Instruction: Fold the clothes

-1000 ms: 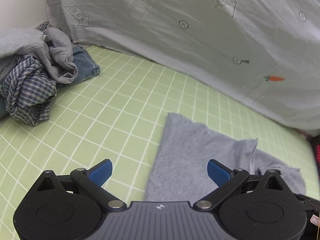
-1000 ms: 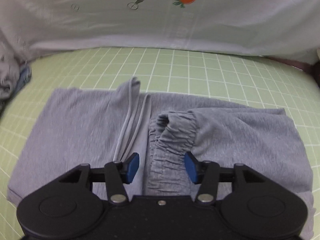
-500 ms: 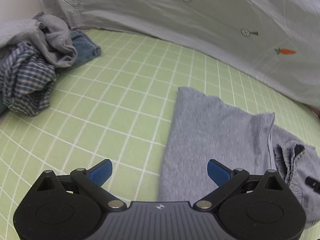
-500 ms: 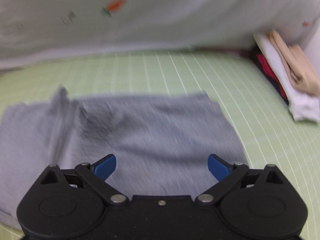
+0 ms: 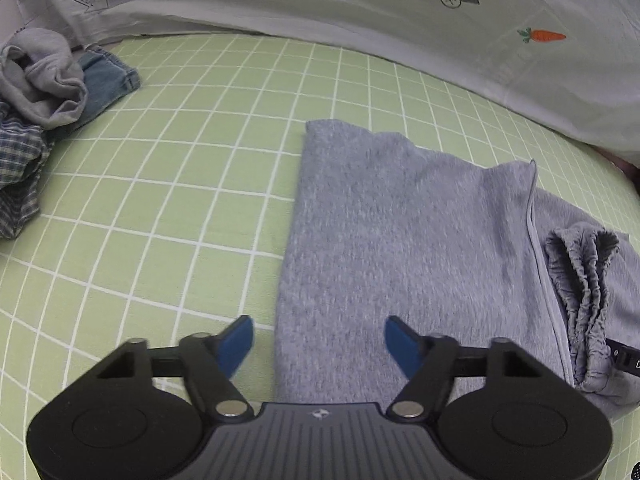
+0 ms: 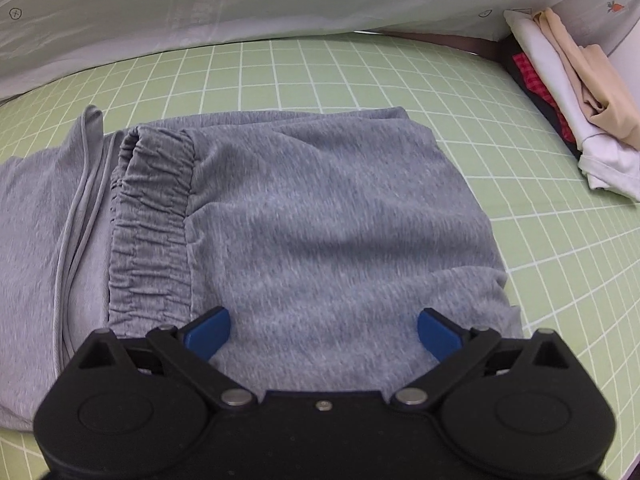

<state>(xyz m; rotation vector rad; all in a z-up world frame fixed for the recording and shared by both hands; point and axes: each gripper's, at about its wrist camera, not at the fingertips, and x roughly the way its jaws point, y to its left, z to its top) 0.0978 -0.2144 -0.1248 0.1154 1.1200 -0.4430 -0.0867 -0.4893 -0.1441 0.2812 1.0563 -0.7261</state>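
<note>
The green grid mat (image 5: 168, 184) carries everything; a white printed sheet (image 5: 360, 8) hangs along its far edge. Grey sweatpants (image 6: 328, 208) lie folded in the mat's middle, elastic waistband (image 6: 152, 224) bunched on top beside a drawstring (image 6: 76, 200). A heap of unfolded clothes (image 5: 36, 92) sits at the mat's far left; a folded stack (image 6: 568, 92) at its far right. The left gripper (image 5: 320, 344) hovers over the sweatpants' left edge, blue pads apart and empty. The right gripper (image 6: 323, 332) hangs over their right half, jaws spread wide, nothing between
</note>
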